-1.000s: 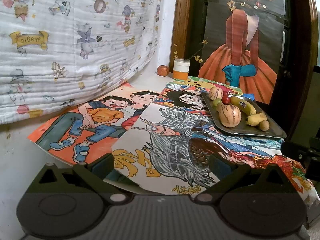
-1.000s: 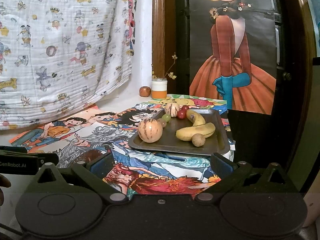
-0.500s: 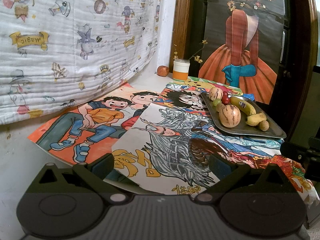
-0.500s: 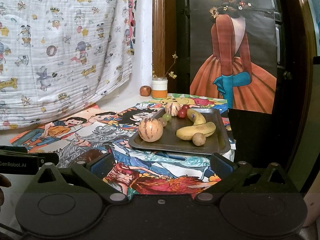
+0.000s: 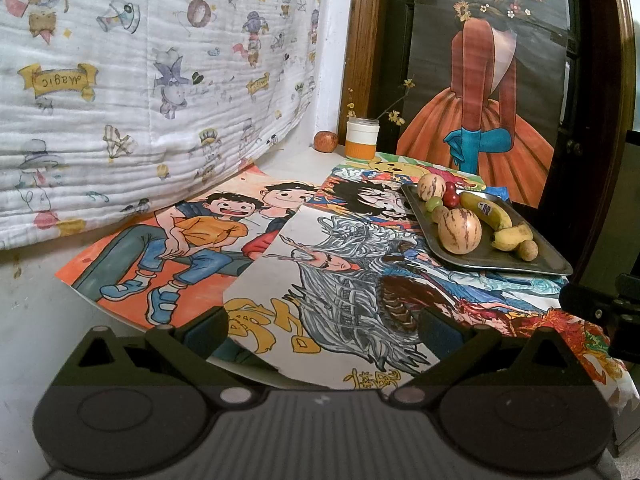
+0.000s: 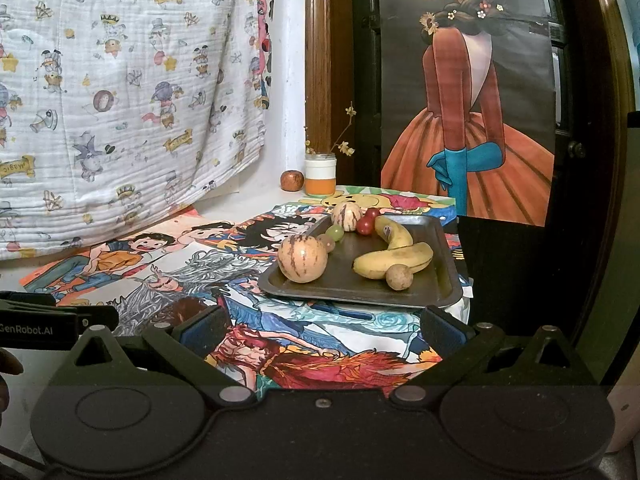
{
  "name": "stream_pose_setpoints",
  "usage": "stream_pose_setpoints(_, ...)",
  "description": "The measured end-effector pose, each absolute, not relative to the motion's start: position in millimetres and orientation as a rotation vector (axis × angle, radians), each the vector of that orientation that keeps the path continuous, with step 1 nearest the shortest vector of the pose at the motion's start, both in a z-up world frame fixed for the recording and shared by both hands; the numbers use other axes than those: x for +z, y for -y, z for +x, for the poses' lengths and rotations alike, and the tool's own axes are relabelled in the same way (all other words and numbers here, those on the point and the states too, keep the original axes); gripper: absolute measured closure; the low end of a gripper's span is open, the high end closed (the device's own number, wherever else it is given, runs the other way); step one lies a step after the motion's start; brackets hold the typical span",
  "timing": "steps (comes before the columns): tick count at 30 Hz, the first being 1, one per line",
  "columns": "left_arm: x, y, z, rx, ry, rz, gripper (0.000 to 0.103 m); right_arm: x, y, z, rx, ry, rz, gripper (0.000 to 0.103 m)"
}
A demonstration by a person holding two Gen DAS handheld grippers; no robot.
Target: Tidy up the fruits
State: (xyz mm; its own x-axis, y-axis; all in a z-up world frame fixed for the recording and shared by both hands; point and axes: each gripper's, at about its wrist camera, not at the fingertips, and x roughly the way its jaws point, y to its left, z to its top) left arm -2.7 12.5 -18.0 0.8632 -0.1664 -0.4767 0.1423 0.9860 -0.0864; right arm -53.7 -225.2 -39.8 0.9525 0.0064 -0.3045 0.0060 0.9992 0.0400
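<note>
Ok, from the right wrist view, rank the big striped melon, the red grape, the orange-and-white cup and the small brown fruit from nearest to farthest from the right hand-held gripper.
1. Small brown fruit, front right of the tray, and big striped melon, front left: too close to call.
2. Red grape, back of the tray.
3. Orange-and-white cup, off the tray by the wall.

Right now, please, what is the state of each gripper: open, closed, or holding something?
Left gripper: open, holding nothing, above the drawings.
Right gripper: open, holding nothing, short of the metal tray of fruit.
</note>
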Motion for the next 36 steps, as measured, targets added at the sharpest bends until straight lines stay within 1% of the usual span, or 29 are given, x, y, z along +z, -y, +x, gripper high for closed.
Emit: stream_pose_setpoints(36, -17.6, -8.9, -7.9, -0.191, -0.483, -0.032, 0.000, -39.3, 225.3, -53.0, 0.000, -0.313, 0.042, 0.000)
